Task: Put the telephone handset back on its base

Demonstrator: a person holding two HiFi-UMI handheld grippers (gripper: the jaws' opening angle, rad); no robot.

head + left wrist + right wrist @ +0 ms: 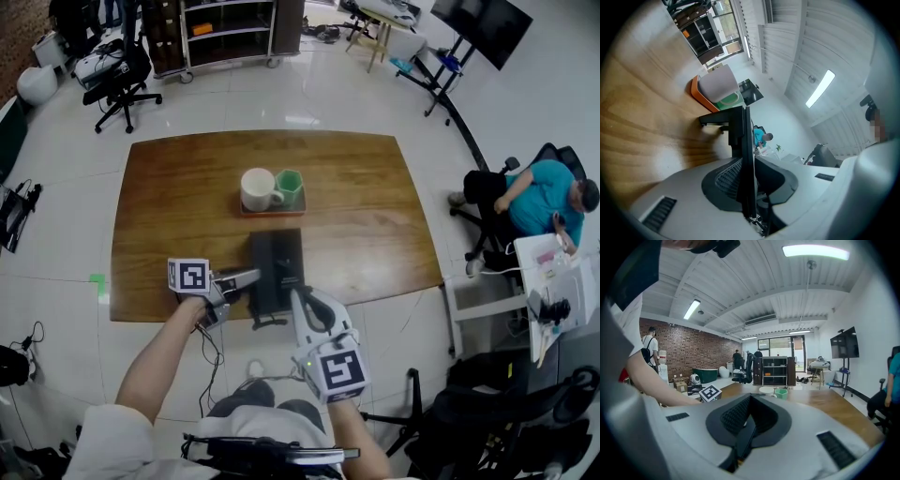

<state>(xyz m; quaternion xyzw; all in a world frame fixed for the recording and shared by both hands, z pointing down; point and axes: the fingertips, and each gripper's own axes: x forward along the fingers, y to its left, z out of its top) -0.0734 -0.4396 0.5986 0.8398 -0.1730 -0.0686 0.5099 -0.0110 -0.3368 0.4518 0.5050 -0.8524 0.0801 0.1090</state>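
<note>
In the head view, the telephone handset (261, 272) lies along the left side of its base (286, 267), near the front edge of the wooden table (169, 206). The left gripper (251, 277) touches the handset's left edge, and the right gripper (300, 298) hangs just in front of the base. In the left gripper view, the left gripper (748, 161) has its pads closed on a thin black edge of the telephone handset (739, 124). In the right gripper view, the right gripper (749, 404) has its jaws together with nothing between them.
</note>
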